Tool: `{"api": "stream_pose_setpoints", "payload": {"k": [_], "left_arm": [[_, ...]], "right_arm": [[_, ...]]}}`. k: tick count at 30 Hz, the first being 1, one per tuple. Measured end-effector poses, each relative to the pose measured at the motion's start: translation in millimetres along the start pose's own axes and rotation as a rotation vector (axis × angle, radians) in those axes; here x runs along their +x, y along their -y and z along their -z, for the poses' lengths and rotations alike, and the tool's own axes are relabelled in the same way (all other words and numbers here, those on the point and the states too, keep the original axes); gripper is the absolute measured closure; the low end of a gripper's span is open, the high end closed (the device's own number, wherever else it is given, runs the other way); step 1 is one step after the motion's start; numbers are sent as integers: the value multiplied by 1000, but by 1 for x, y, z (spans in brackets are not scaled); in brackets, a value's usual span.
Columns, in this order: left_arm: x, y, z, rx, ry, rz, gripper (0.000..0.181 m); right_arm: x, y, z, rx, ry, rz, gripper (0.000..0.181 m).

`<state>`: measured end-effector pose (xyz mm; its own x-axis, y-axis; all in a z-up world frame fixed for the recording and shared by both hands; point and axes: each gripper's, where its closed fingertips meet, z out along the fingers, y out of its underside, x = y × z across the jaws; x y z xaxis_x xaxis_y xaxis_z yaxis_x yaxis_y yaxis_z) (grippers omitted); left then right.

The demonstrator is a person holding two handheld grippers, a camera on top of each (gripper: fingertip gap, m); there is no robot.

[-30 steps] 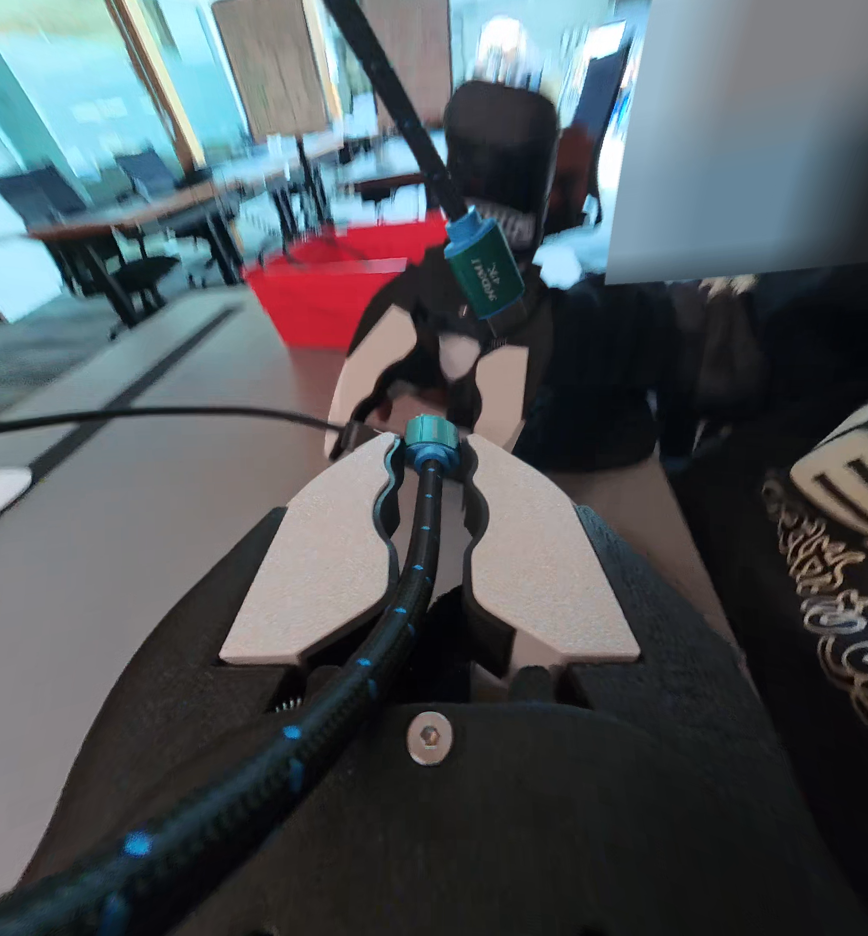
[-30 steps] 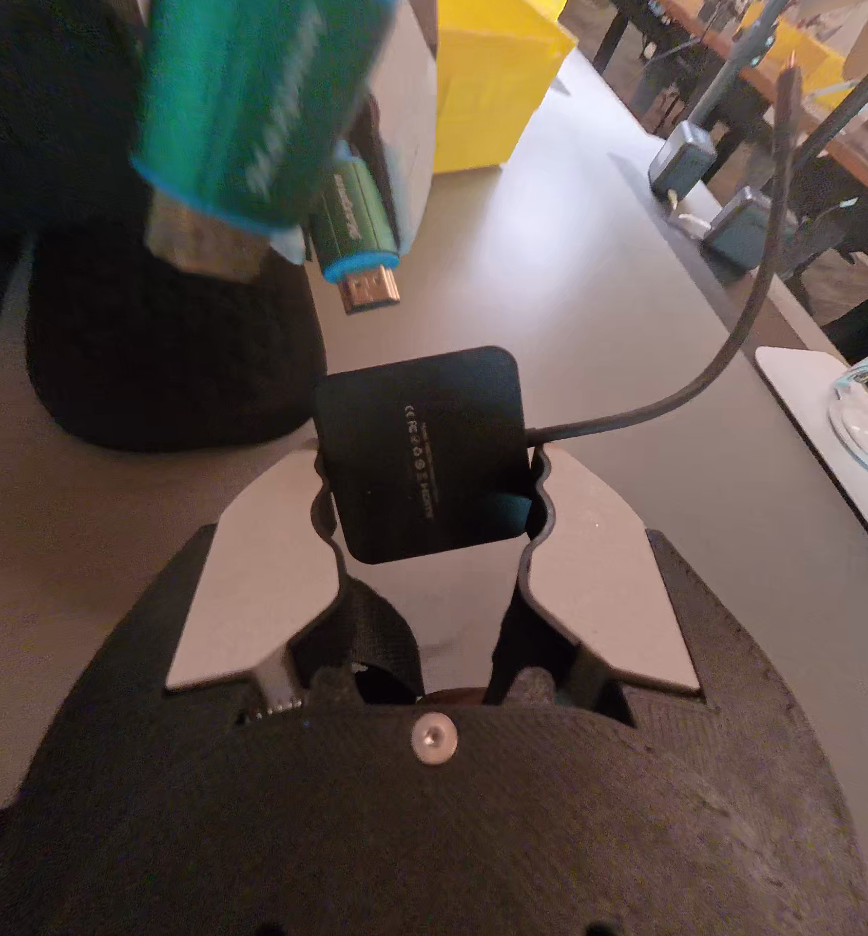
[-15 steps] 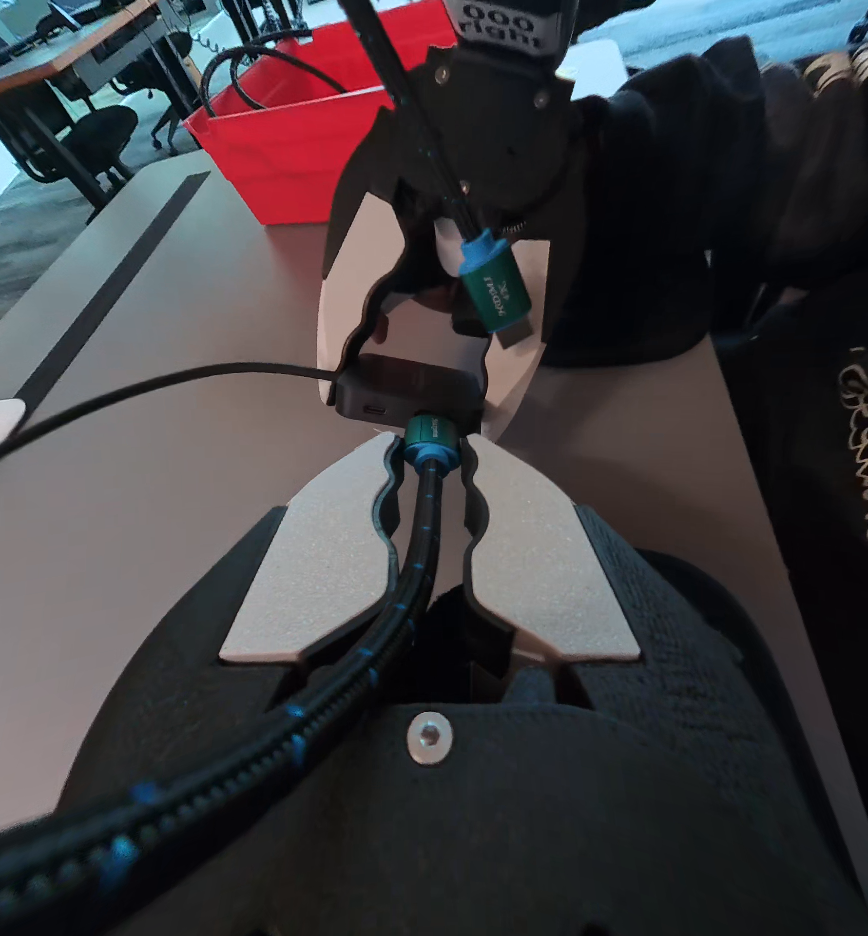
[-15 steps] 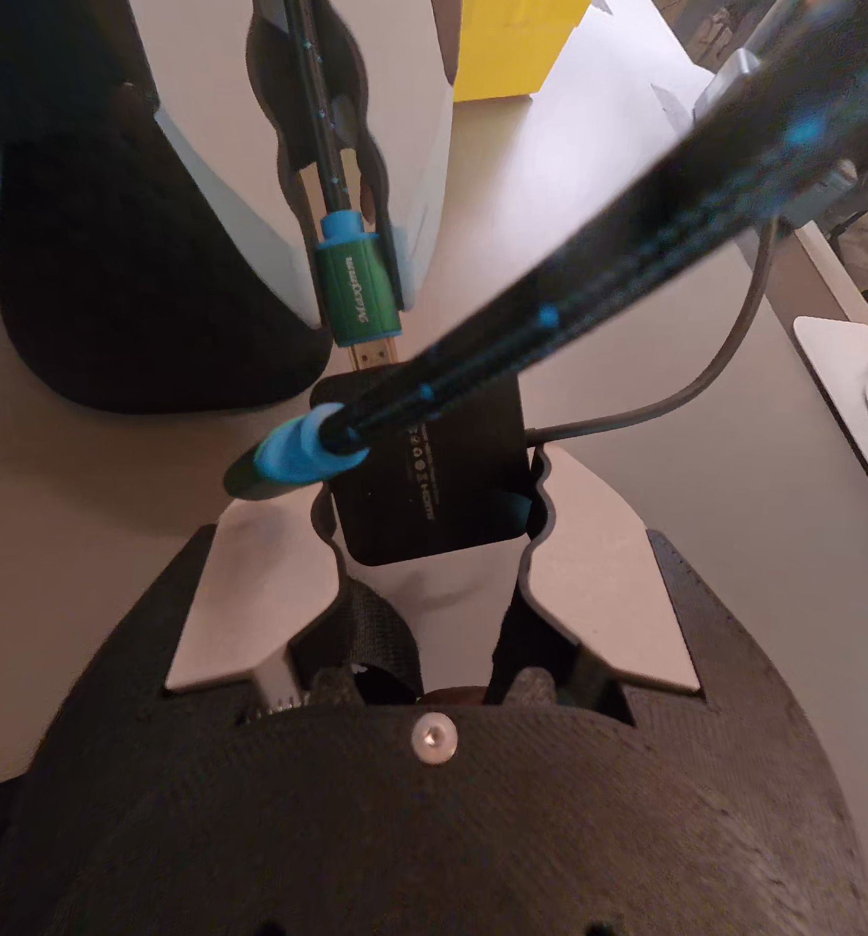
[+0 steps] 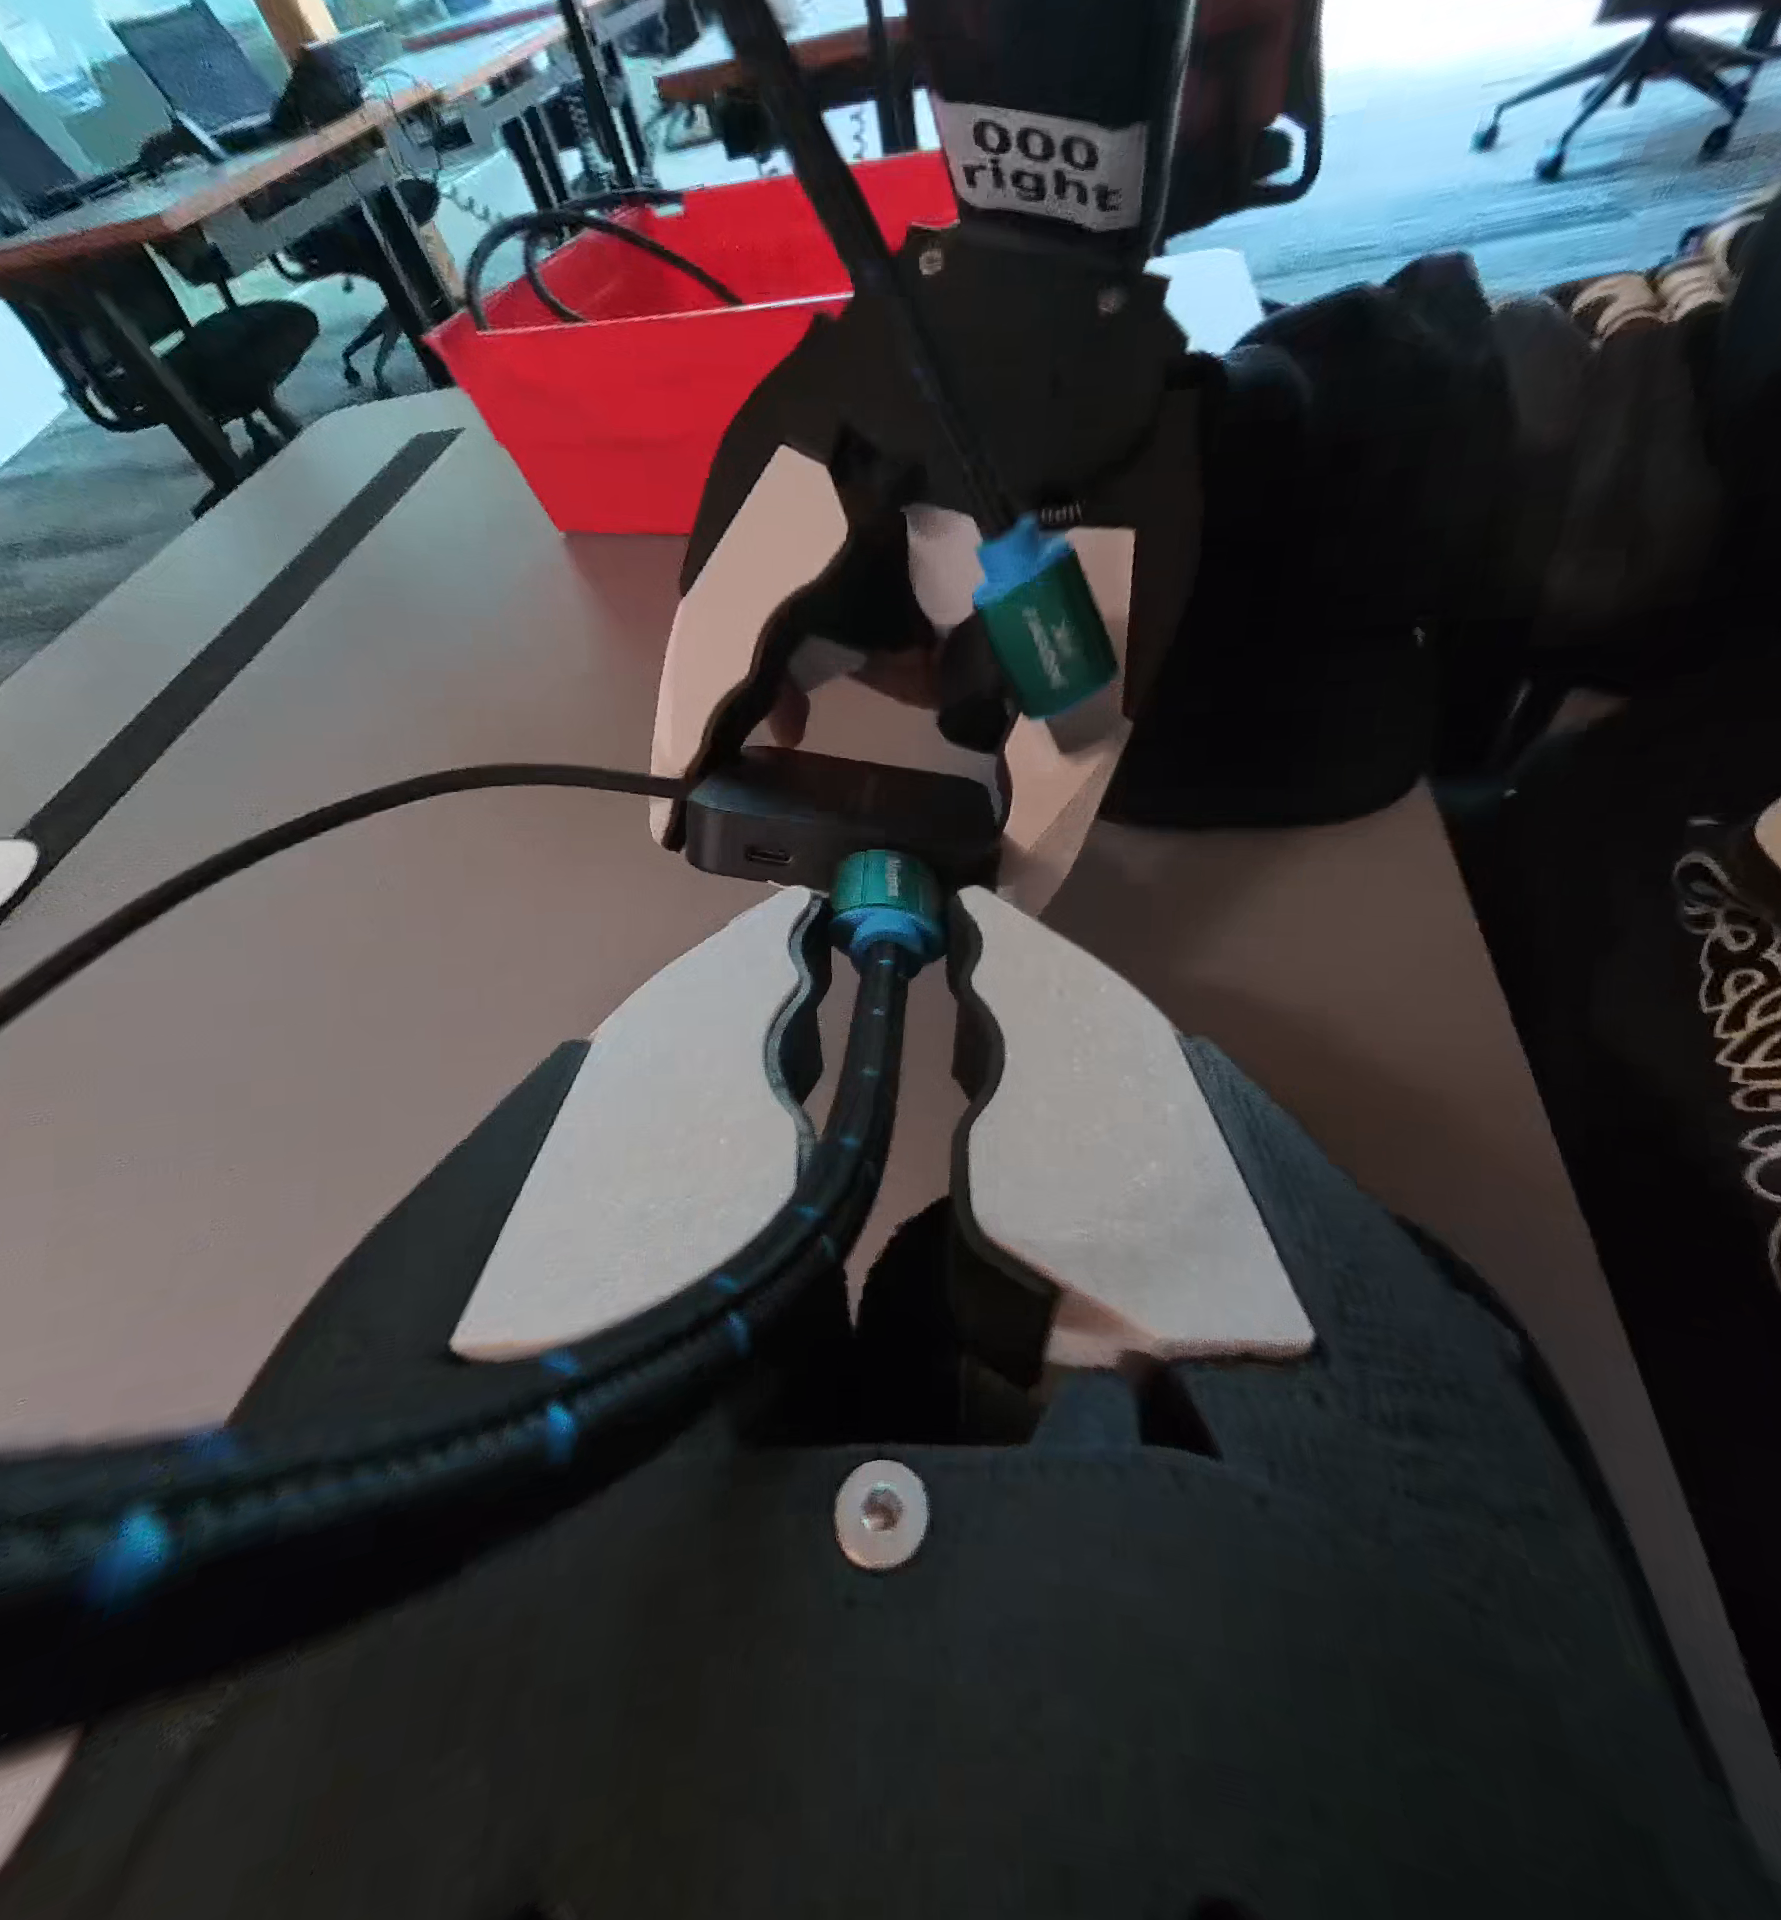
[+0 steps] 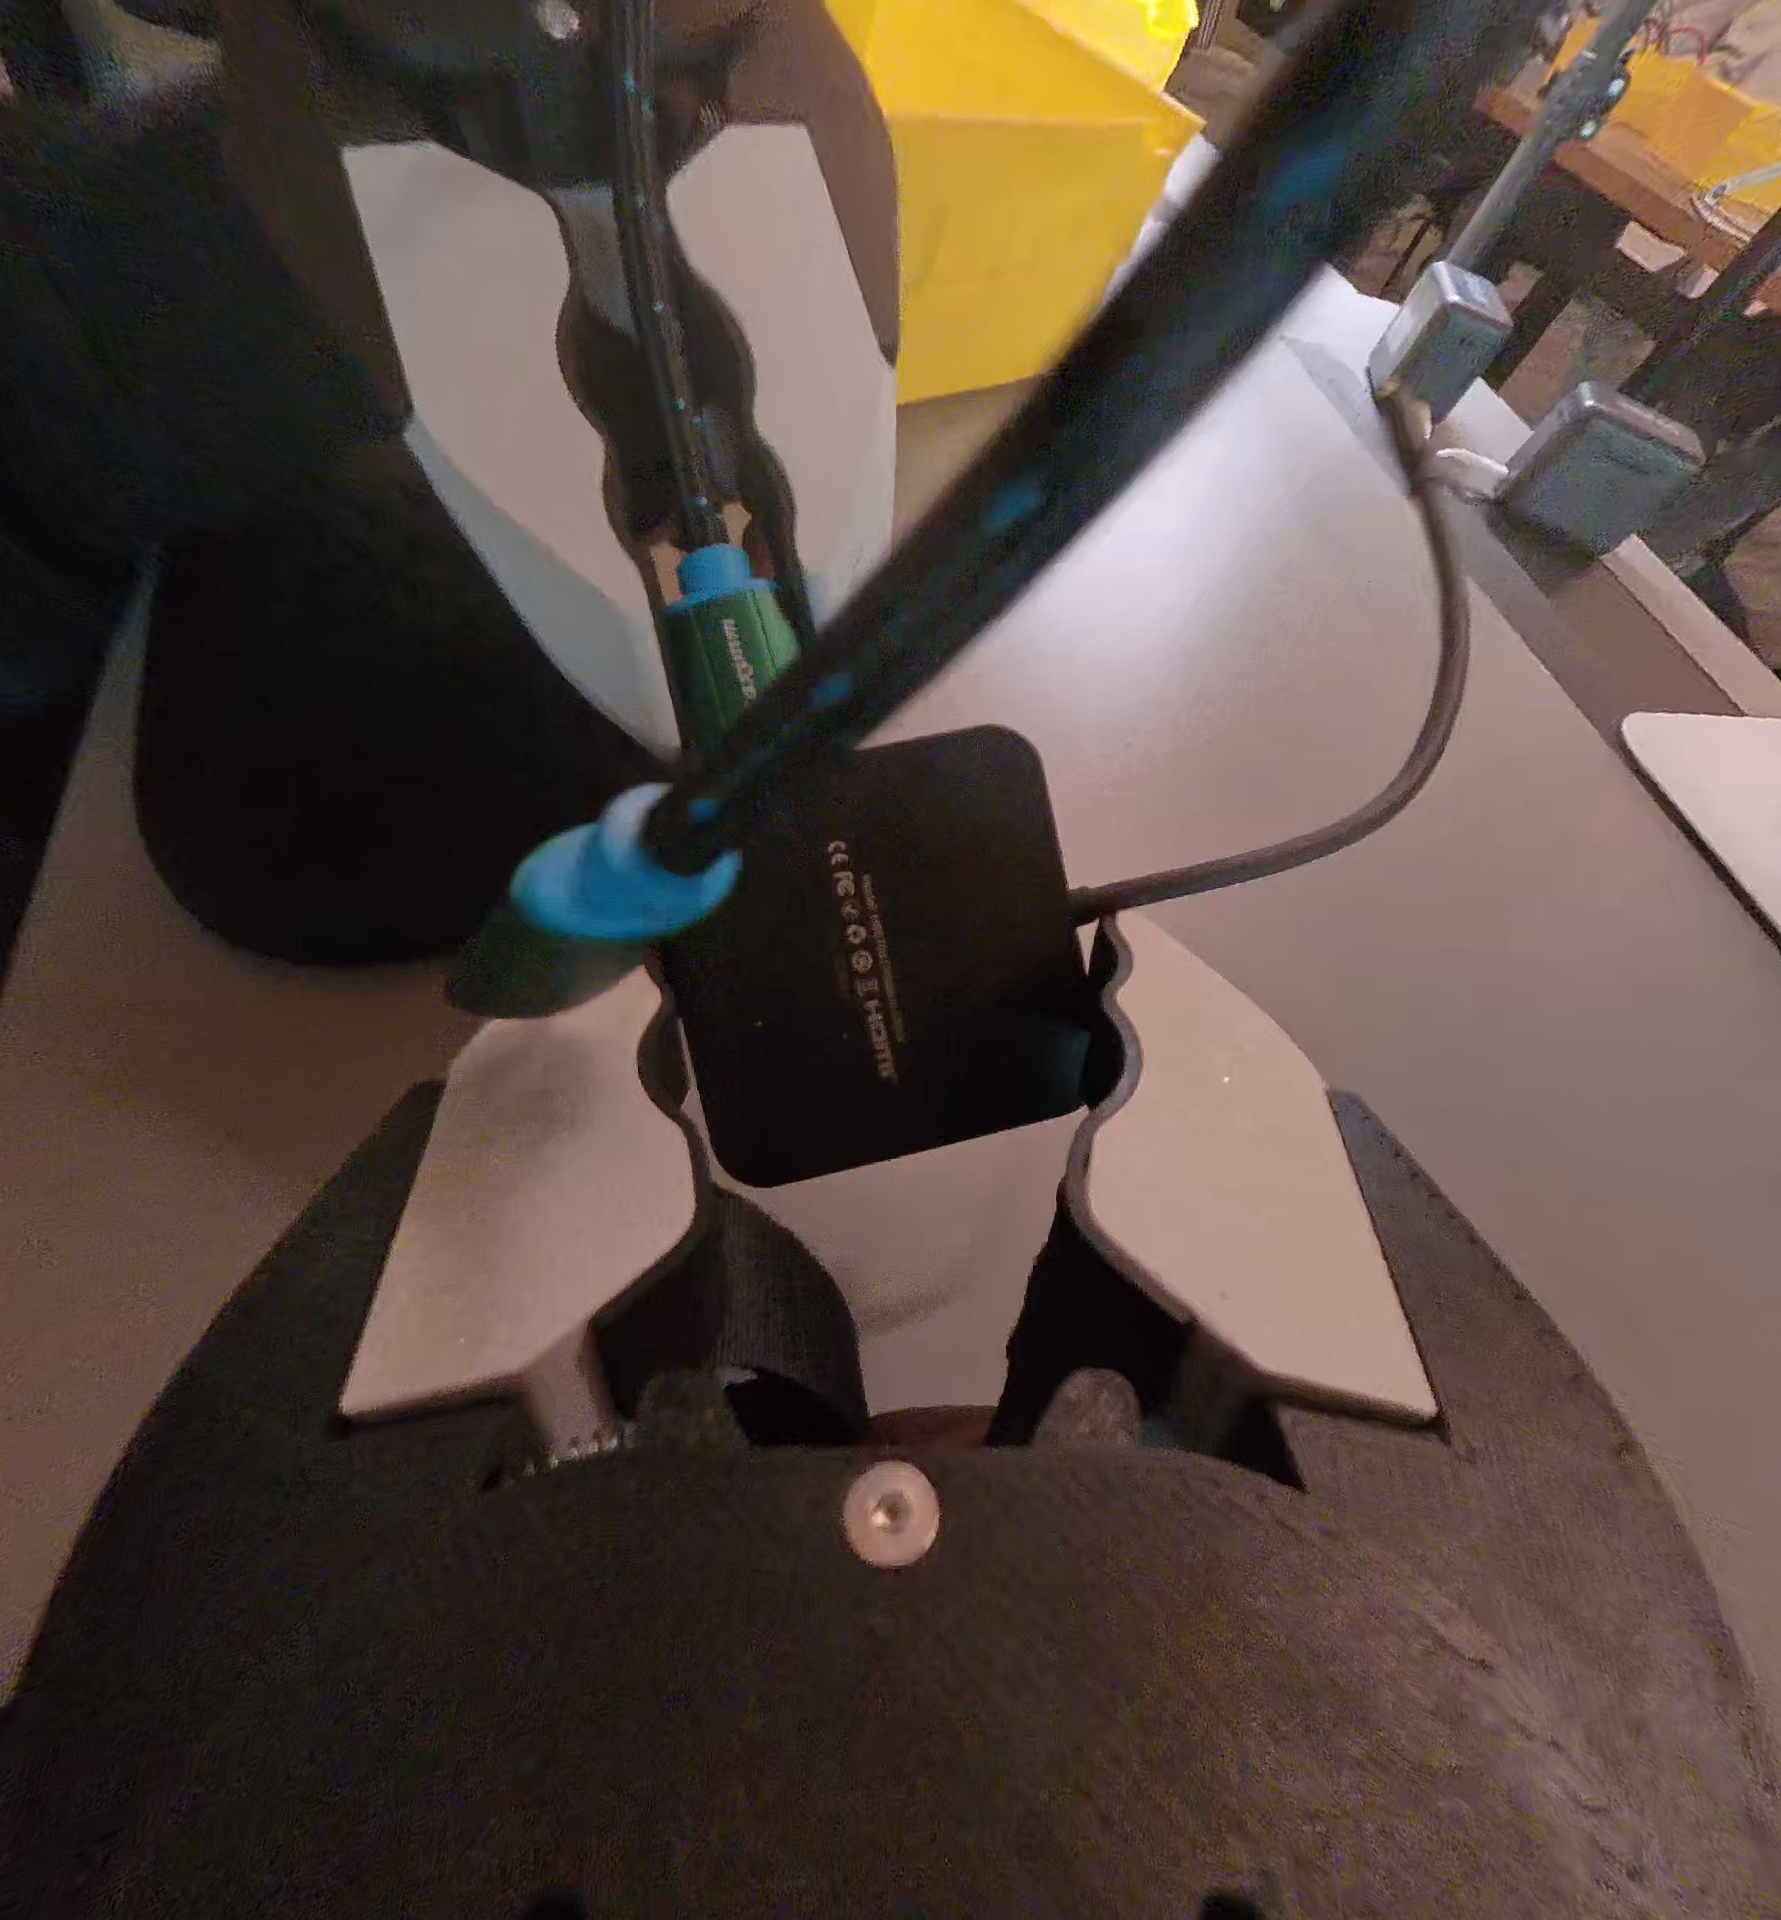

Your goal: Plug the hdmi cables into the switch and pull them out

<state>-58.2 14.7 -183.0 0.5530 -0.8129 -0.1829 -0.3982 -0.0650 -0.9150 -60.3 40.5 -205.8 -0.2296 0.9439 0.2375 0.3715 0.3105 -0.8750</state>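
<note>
My right gripper (image 6: 881,1003) is shut on the sides of the flat black switch (image 6: 886,956) and holds it on the table. My left gripper (image 5: 881,920) is shut on a green HDMI plug (image 5: 878,883) with a blue collar and a braided black cable. The plug's front meets the switch's near edge (image 5: 834,821), and its metal tip does not show. In the right wrist view this plug (image 6: 725,665) is partly hidden. A second green plug (image 5: 1047,634) hangs loose on its braided cable just above the switch, and it crosses the right wrist view (image 6: 595,894).
The switch's thin black lead (image 5: 242,862) curves off to the left over the table. A red bin (image 5: 657,416) stands behind, a yellow bin (image 6: 1011,208) at the other end. A white pad (image 6: 1748,810) and grey boxes (image 6: 1592,468) lie at the table edge. Dark clothing (image 5: 1696,935) is at the right.
My left gripper has lowered and pushed its plug forward until it meets the switch's edge. The loose second plug has swung down across the switch. My right gripper has kept its hold.
</note>
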Motion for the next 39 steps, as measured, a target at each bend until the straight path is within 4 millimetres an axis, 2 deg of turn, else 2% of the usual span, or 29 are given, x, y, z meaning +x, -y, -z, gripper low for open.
{"api": "stream_pose_setpoints", "payload": {"k": [2,10,12,14,16,18,20,22,23,26,29,32,35,39], "left_arm": [[0,-4,-3,-50,25,-35,160],[3,-8,-6,-62,-17,15,160],[1,2,-3,-4,-12,13,160],[-5,26,5,166,31,-10,159],[-19,50,25,341,141,-40,138],[-38,74,61,562,307,-58,121],[-55,96,113,856,514,-73,112],[-61,104,159,1055,743,-142,98],[-62,104,170,1069,831,-190,93],[-68,102,179,1042,967,-226,81],[-69,103,183,1078,985,-212,79],[-70,102,187,1073,1025,-223,80],[-71,101,190,1089,1024,-212,80],[-71,101,187,1075,1019,-219,78]], "right_arm": [[1,-6,-2,-41,-21,30,106],[0,-5,-2,-6,9,6,105],[1,3,-1,36,-2,-4,104],[5,26,5,138,-37,-42,105],[20,42,17,201,-154,-30,105],[42,42,36,211,-314,4,105],[65,43,63,241,-473,0,105],[89,48,99,271,-673,12,105],[101,50,124,275,-801,29,105],[125,51,210,240,-1180,46,106],[135,26,279,163,-1382,-95,105],[142,-33,318,-45,-1436,-328,105],[137,-98,325,-208,-1351,-585,104],[127,-158,305,-329,-1172,-827,103]]}}
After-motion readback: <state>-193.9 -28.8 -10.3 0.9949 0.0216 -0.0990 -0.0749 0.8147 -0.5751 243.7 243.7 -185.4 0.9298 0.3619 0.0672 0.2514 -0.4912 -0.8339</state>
